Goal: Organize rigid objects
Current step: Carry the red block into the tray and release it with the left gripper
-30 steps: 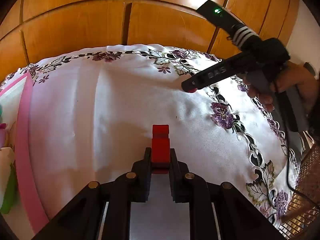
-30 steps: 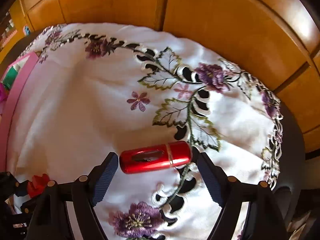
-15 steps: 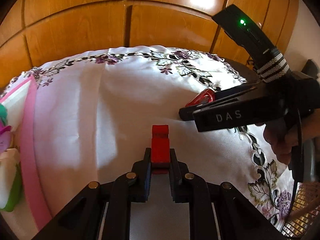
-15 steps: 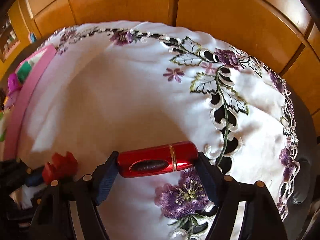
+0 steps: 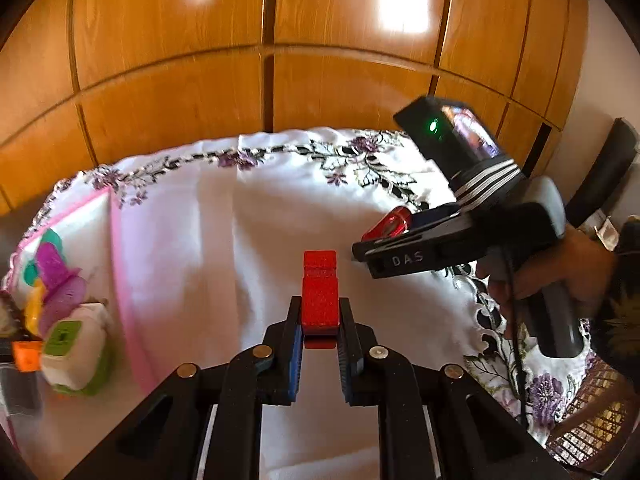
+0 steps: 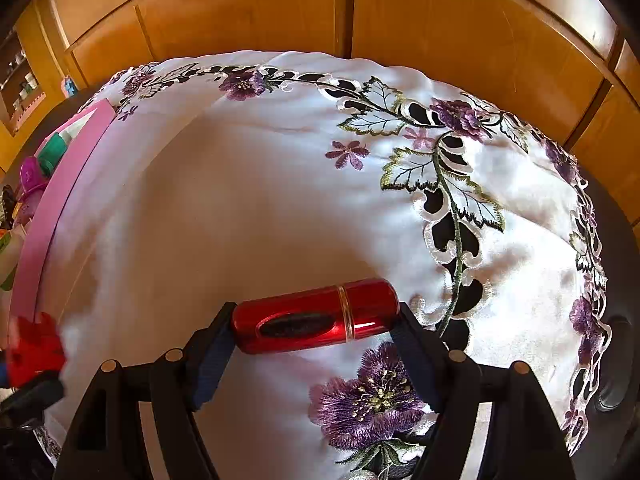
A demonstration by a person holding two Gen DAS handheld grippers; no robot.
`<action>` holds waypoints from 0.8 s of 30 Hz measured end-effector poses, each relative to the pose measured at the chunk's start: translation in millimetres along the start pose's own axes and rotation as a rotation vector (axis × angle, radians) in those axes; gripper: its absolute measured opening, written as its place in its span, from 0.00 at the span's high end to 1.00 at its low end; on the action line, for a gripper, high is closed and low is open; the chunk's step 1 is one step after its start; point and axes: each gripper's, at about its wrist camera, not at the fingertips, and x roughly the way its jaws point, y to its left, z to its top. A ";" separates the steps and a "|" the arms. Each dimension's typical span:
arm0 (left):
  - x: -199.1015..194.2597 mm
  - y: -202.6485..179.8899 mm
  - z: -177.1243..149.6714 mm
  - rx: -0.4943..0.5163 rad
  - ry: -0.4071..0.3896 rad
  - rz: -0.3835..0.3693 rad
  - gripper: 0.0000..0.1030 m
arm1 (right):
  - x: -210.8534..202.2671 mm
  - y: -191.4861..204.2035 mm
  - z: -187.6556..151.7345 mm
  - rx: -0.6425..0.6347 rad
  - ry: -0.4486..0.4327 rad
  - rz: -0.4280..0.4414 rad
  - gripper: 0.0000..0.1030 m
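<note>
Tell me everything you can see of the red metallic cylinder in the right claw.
The red metallic cylinder is glossy, with a thin gold band nearer its right end and a dark oval inset on its side. It lies crosswise between the right claw pads, one blue pad on each end, seemingly lifted above the embroidered white tablecloth. From the left wrist view only its end shows.
</note>
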 end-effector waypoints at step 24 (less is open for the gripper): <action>-69.6 40.4 -1.1 -0.086 -0.096 0.100 0.85 | 2.2 8.6 -3.9 -0.062 -0.058 -0.027 0.25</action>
